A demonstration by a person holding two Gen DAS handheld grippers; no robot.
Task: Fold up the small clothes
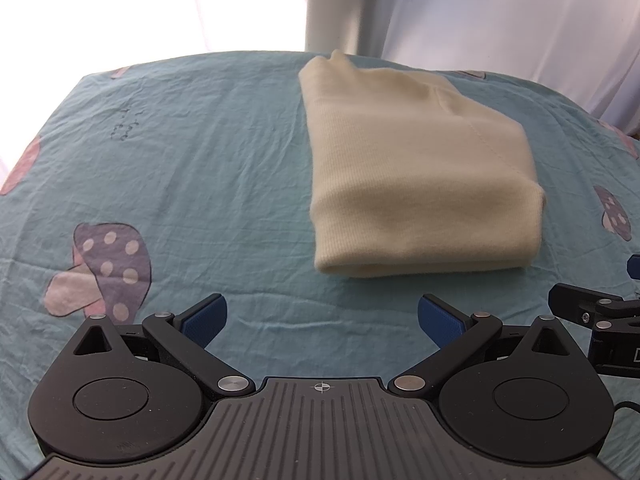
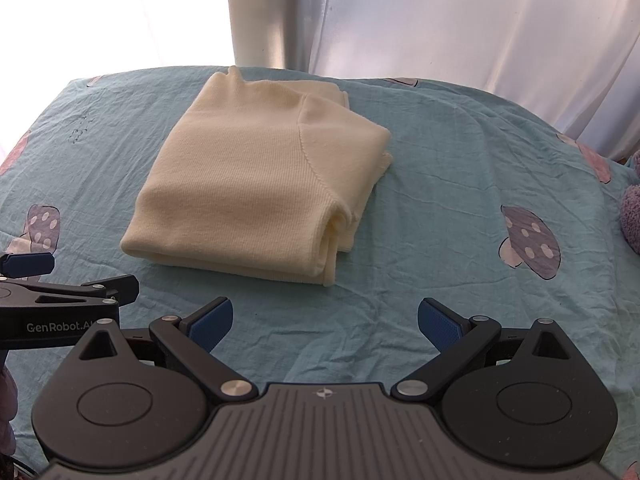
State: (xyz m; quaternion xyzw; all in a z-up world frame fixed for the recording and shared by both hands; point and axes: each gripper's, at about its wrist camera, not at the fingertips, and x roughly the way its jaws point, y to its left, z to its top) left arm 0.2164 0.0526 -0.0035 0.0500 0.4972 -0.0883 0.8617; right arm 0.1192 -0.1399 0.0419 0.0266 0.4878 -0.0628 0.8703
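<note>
Cream knit garment point(image 1: 420, 168) — one only, folded into a thick, roughly rectangular bundle — lies on the blue mushroom-print sheet point(image 1: 200, 168), toward the far edge of the bed near the pale curtains point(image 2: 460, 20). Its long axis runs from the near side of the bed toward that far edge. The rounded fold faces the grippers, and in the right wrist view the layered open edges show at its near right corner, where a diagonal seam crosses the top layer.

Two grippers are in view, both on the near side of the bundle and apart from it. The left gripper point(image 1: 322, 316) has its blue-padded fingers point(image 1: 204, 316) spread wide with nothing between them — only bare sheet shows in the gap. The right gripper point(image 2: 325, 320) is spread just as wide and also holds nothing. Neither one touches the garment. They sit close side by side: the left one's fingers enter the right wrist view at its left border, and part of the right one shows at the right border of the left wrist view.

A fuzzy lilac item point(image 2: 632, 216) lies at the sheet's right edge, well apart from the bundle.
</note>
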